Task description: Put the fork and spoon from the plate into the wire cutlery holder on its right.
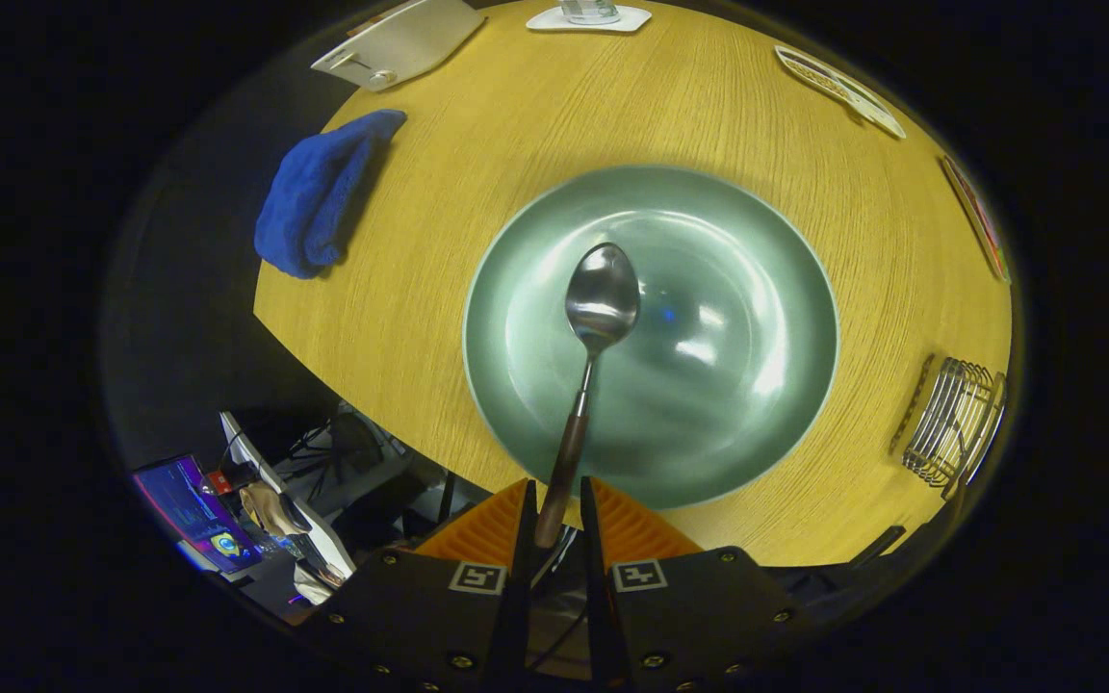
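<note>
My gripper (553, 515) is shut on the brown handle of a metal spoon (593, 327), both fingers pressing it from the sides. The spoon points straight ahead from the fingers, its bowl held above the middle of a round green plate (757, 241) on the wooden table. Whether the bowl touches the plate I cannot tell. The wire cutlery holder (957, 421) stands on the table to the right of the plate, well off to the right of the fingers.
A blue cloth (319, 192) lies at the table's left edge beyond the plate. A white board (400, 43), a white coaster with a glass (589, 17) and flat cards (838, 89) line the far side. The table edge runs just under the fingers.
</note>
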The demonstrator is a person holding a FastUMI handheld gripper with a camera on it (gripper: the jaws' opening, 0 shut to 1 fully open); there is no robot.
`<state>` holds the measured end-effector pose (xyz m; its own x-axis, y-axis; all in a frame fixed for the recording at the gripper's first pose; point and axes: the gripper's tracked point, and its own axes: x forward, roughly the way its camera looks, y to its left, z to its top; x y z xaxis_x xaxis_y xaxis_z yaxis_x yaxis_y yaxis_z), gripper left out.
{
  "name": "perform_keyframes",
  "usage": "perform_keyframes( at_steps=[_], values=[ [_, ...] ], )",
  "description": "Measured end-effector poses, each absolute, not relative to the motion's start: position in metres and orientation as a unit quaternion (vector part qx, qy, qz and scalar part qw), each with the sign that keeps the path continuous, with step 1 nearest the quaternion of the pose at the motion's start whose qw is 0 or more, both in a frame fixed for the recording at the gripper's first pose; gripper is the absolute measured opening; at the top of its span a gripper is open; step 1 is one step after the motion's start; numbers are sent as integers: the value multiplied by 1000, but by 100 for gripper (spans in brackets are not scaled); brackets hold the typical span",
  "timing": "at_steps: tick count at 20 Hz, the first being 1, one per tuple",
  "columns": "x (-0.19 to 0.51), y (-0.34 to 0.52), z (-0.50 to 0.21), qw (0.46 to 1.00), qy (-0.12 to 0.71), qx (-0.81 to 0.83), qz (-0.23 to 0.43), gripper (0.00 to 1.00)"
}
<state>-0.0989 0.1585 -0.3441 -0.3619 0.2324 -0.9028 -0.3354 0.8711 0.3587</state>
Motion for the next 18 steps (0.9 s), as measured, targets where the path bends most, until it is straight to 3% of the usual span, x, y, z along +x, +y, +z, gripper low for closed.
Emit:
perform_keyframes(
  at_steps=[11, 18],
  values=[
    [-96, 144, -377, 560, 787, -86, 244, 27],
    [-89, 127, -382, 556, 763, -171, 283, 27]
  ],
)
